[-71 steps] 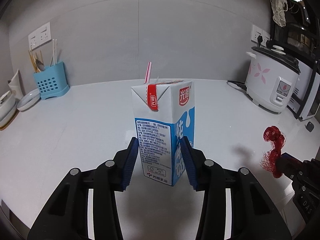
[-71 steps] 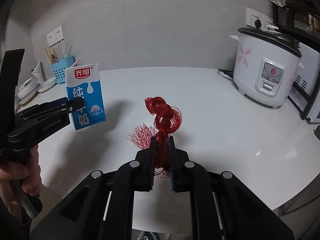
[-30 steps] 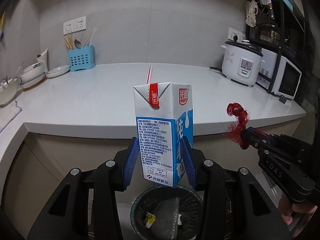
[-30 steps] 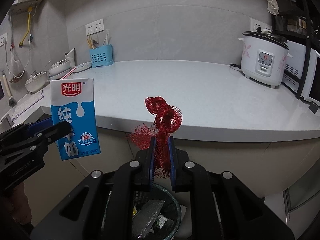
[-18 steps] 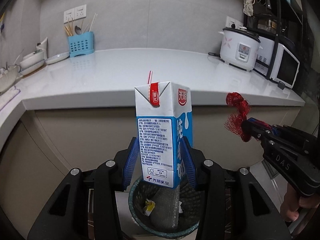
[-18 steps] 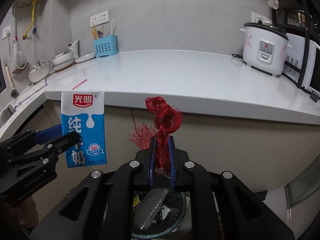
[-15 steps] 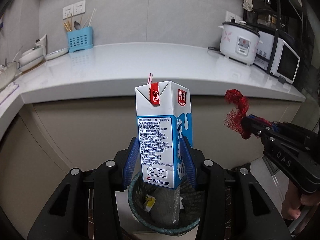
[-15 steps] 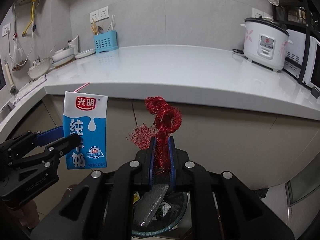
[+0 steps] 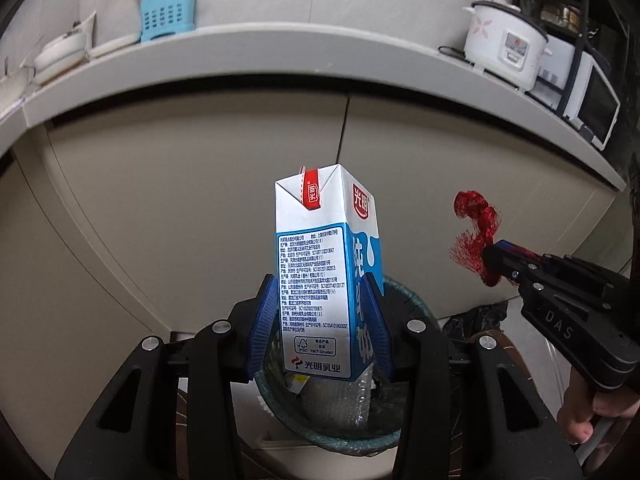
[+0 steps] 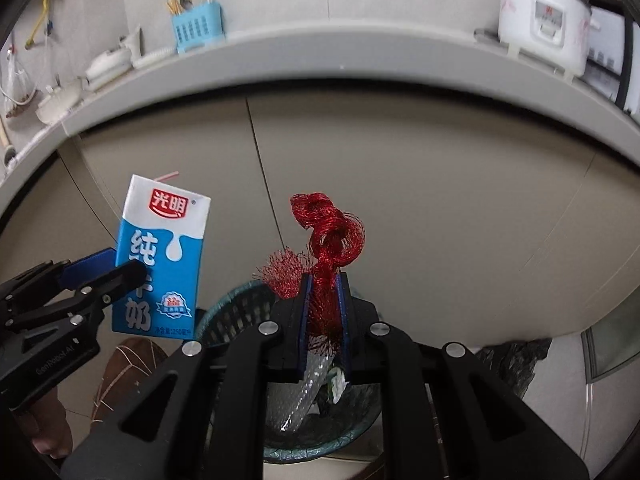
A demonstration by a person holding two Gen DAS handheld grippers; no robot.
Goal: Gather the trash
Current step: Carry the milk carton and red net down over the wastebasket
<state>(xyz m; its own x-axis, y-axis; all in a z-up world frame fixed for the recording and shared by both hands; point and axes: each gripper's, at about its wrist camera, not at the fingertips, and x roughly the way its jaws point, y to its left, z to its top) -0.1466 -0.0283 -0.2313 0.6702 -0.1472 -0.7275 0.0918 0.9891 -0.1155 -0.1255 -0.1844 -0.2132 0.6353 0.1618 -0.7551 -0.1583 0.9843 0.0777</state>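
Blue-and-white rectangular milk carton (image 9: pixel 326 280), red logo, printed side panel, striped straw at top, upright above the round dark-green mesh waste bin (image 9: pixel 416 312), pinched by the left gripper (image 9: pixel 320 328) between ribbed blue pads. Crumpled red plastic net (image 10: pixel 328 248) above the bin, clamped tight by the right gripper (image 10: pixel 324 316). Bubble wrap (image 9: pixel 340 404) inside the bin. Beige cabinet doors (image 9: pixel 180 200) behind the bin, grey countertop (image 9: pixel 280 44) above.

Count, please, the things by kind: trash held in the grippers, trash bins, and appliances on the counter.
Held trash: 2, the milk carton in the left gripper and the red mesh net in the right gripper
Trash bins: 1, the trash bin
Counter appliances: 2, the rice cooker and the microwave
Total: 5
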